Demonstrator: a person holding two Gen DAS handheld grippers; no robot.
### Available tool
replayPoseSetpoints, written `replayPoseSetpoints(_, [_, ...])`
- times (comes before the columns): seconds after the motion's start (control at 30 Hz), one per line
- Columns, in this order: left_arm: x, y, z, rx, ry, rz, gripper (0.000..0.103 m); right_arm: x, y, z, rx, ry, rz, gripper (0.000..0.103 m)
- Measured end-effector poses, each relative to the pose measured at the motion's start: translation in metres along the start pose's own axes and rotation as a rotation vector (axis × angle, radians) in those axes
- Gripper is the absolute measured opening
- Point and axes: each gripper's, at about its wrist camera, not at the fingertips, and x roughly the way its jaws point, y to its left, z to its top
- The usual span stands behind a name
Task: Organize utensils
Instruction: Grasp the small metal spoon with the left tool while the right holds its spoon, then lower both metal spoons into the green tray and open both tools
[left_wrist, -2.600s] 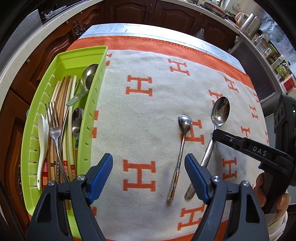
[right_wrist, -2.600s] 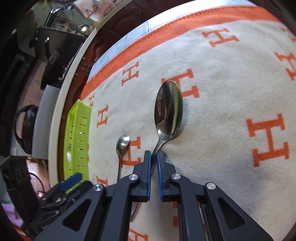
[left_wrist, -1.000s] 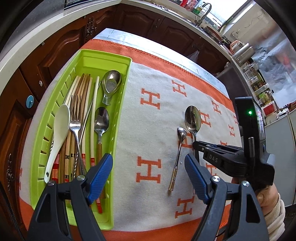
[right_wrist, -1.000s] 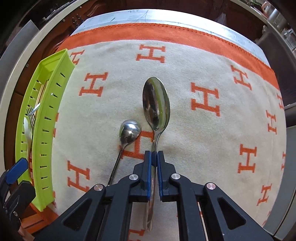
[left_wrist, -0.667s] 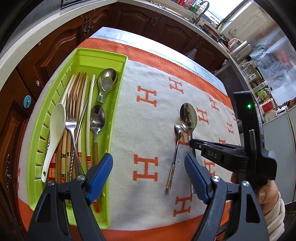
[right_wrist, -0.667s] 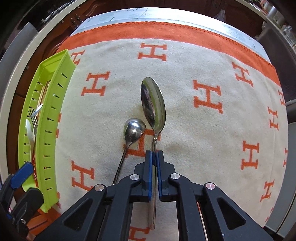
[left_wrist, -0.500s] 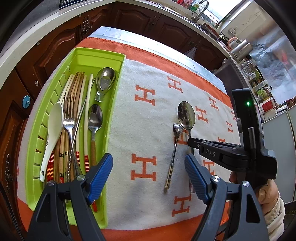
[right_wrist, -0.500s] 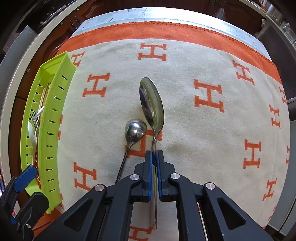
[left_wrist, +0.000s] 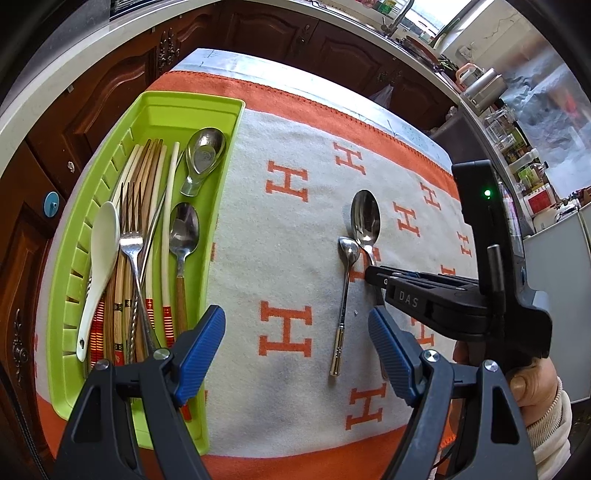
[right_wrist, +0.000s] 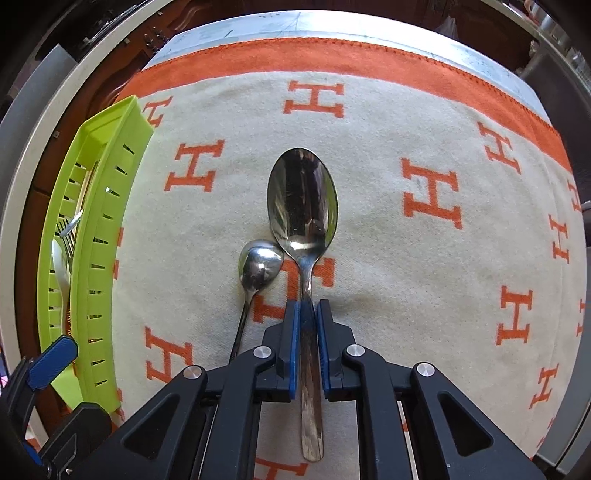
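A large steel spoon (right_wrist: 302, 206) lies on the cream and orange cloth, its bowl touching the bowl of a small teaspoon (right_wrist: 259, 267) on its left. My right gripper (right_wrist: 306, 314) straddles the large spoon's handle with its jaws slightly apart, a thin gap on each side. In the left wrist view the large spoon (left_wrist: 365, 218) and the teaspoon (left_wrist: 346, 280) lie right of centre, with the right gripper (left_wrist: 371, 275) over them. My left gripper (left_wrist: 295, 343) is open and empty, hovering near the front. A lime green tray (left_wrist: 155, 110) on the left holds spoons, forks and chopsticks.
The cloth (left_wrist: 295, 229) covers a counter with dark wood cabinets (left_wrist: 258, 29) behind. The tray's slotted wall (right_wrist: 99, 229) shows at the left of the right wrist view. Kitchen appliances and jars (left_wrist: 509, 122) stand at the far right.
The right gripper carried the large spoon leftwards until its bowl met the teaspoon's, and its jaws have now parted slightly around the handle. The left gripper stayed open.
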Motion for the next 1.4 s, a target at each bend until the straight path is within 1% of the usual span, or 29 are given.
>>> replayPoseSetpoints(0.07, [-0.001, -0.002, -0.001, 0.014, 0.001, 0.011, 0.078, -0.004, 0.001, -0.004, 0.030, -0.001, 0.041, 0.008])
replayPoseSetpoints(0.2, [0.003, -0.009, -0.001, 0.049, 0.019, 0.034, 0.078, -0.019, -0.009, -0.016, 0.055, -0.043, 0.107, 0.008])
replayPoseSetpoints(0.23, [0.007, -0.012, 0.000, 0.063, 0.031, 0.038, 0.078, -0.025, -0.013, -0.019, 0.058, -0.060, 0.121, 0.008])
replayPoseSetpoints(0.33, [0.019, -0.023, 0.001, 0.116, 0.068, 0.054, 0.078, -0.035, -0.022, -0.026, 0.065, -0.076, 0.160, 0.007])
replayPoseSetpoints(0.4, [0.029, -0.030, 0.002, 0.152, 0.092, 0.052, 0.078, -0.041, -0.029, -0.032, 0.073, -0.089, 0.163, 0.008])
replayPoseSetpoints(0.43, [0.035, -0.034, 0.003, 0.170, 0.107, 0.060, 0.076, -0.043, -0.031, -0.037, 0.079, -0.093, 0.169, 0.008])
replayPoseSetpoints(0.47, [0.044, -0.039, 0.003, 0.199, 0.139, 0.065, 0.065, -0.045, -0.038, -0.039, 0.089, -0.095, 0.177, 0.008])
replayPoseSetpoints(0.5, [0.052, -0.042, 0.003, 0.215, 0.174, 0.064, 0.059, -0.050, -0.046, -0.044, 0.103, -0.099, 0.186, 0.008])
replayPoseSetpoints(0.53, [0.062, -0.045, 0.003, 0.224, 0.222, 0.056, 0.048, -0.048, -0.051, -0.046, 0.113, -0.102, 0.194, 0.008])
replayPoseSetpoints(0.57, [0.072, -0.047, 0.002, 0.225, 0.269, 0.056, 0.044, -0.047, -0.056, -0.046, 0.126, -0.104, 0.202, 0.008])
replayPoseSetpoints(0.6, [0.079, -0.048, 0.002, 0.224, 0.300, 0.063, 0.042, -0.049, -0.062, -0.048, 0.137, -0.107, 0.210, 0.008])
replayPoseSetpoints(0.63, [0.077, -0.053, 0.004, 0.243, 0.275, 0.075, 0.041, -0.050, -0.067, -0.050, 0.147, -0.110, 0.217, 0.008])
replayPoseSetpoints(0.67, [0.076, -0.060, 0.007, 0.269, 0.270, 0.092, 0.041, -0.041, -0.062, -0.047, 0.152, -0.112, 0.223, 0.008])
replayPoseSetpoints(0.73, [0.083, -0.068, 0.012, 0.293, 0.301, 0.115, 0.041, -0.040, -0.069, -0.048, 0.161, -0.120, 0.236, 0.008])
replayPoseSetpoints(0.77, [0.083, -0.073, 0.014, 0.316, 0.283, 0.140, 0.030, -0.040, -0.072, -0.049, 0.165, -0.122, 0.241, 0.008])
replayPoseSetpoints(0.8, [0.085, -0.079, 0.016, 0.349, 0.286, 0.192, 0.022, -0.041, -0.076, -0.051, 0.172, -0.124, 0.247, 0.008])
replayPoseSetpoints(0.83, [0.086, -0.082, 0.018, 0.363, 0.286, 0.211, 0.003, -0.041, -0.078, -0.052, 0.175, -0.125, 0.253, 0.008])
replayPoseSetpoints(0.9, [0.084, -0.079, 0.026, 0.318, 0.318, 0.179, 0.002, -0.042, -0.082, -0.054, 0.182, -0.130, 0.266, 0.008])
replayPoseSetpoints(0.93, [0.081, -0.076, 0.030, 0.293, 0.321, 0.159, 0.002, -0.044, -0.083, -0.055, 0.186, -0.133, 0.279, 0.008])
replayPoseSetpoints(1.07, [0.053, -0.060, 0.038, 0.203, 0.287, 0.047, 0.002, -0.052, -0.083, -0.057, 0.192, -0.148, 0.331, 0.008])
replayPoseSetpoints(1.1, [0.045, -0.057, 0.039, 0.192, 0.278, 0.033, 0.002, -0.054, -0.083, -0.057, 0.190, -0.152, 0.340, 0.008])
replayPoseSetpoints(1.27, [-0.016, -0.034, 0.036, 0.163, 0.175, -0.017, 0.002, -0.070, -0.070, -0.053, 0.161, -0.163, 0.382, 0.008])
replayPoseSetpoints(1.4, [-0.064, -0.013, 0.035, 0.130, 0.089, -0.027, 0.002, -0.082, -0.043, -0.044, 0.120, -0.159, 0.429, 0.008])
